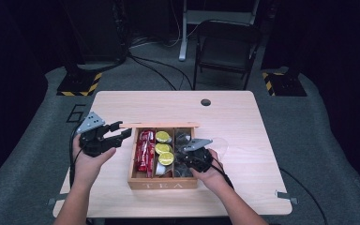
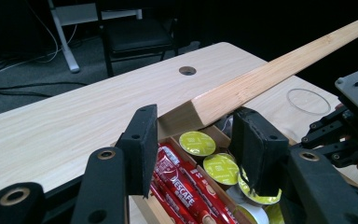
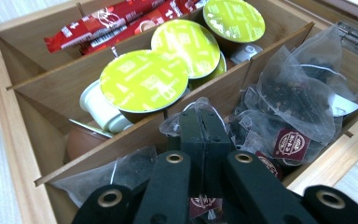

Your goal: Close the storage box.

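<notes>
A wooden tea box sits mid-table with its lid standing up at the back. It holds red stick packets, green-topped capsules and mesh tea bags in three compartments. My left gripper is open at the lid's left end; in the left gripper view the lid's corner sits just beyond the spread jaws of that gripper. My right gripper is down in the tea-bag compartment. In the right gripper view this gripper is shut on a tea bag's mesh.
A clear round ring lies on the table right of the box. A cable hole is near the table's far edge. A folding chair stands beyond the table. Bare tabletop lies behind and beside the box.
</notes>
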